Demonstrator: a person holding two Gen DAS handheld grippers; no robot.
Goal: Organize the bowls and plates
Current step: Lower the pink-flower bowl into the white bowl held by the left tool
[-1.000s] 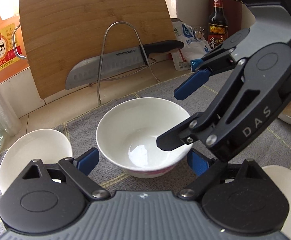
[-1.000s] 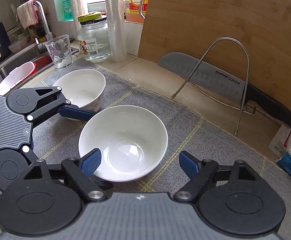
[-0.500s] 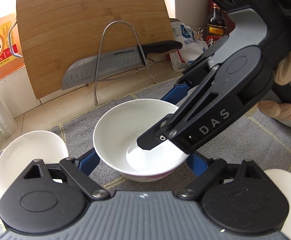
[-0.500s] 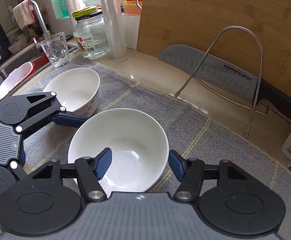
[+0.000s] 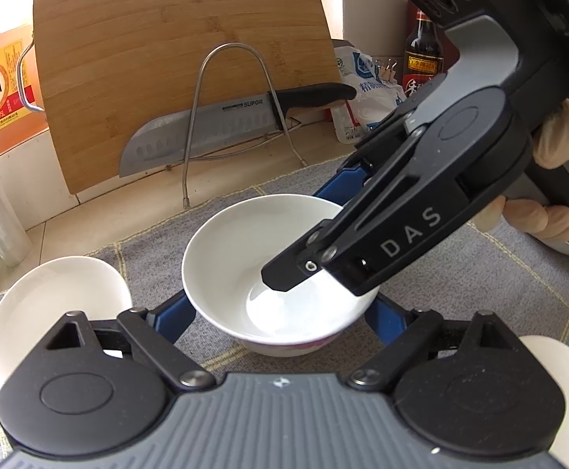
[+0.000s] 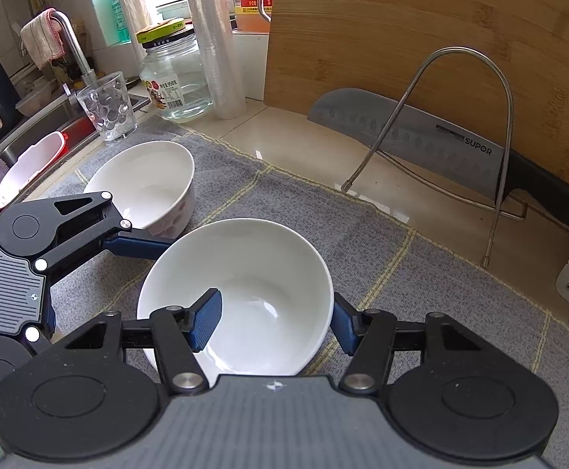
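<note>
Landmark: centre bowl [image 6: 241, 293], sitting on the grey mat [image 6: 421, 293] on the table, w/ the cutting board [image 6: 421, 39] & knife [image 6: 409, 133] behind it. Right gripper [image 6: 272, 320] has its jaws apart, straddling the bowl wall: one pad inside the bowl, the other outside the rim, not yet pinched as far as I can tell. Left gripper [image 5: 280, 312] also has jaws apart, one on each side of the bowl's base, not clamped. To do the step well, prob. close the right jaws squarely on the rim, deep enough that the glazed wall won't slip, then lift level toward the second bowl [image 6: 143, 187], left of centre bowl, for nesting. Right view alone shows that second bowl's full depth, plus glass [image 6: 108, 109] & jar [image 6: 175, 74] beyond it. Left view alone shows a white dish edge [image 5: 566, 391] right of centre bowl & the person's gloved hand [image 5: 558, 179].
</note>
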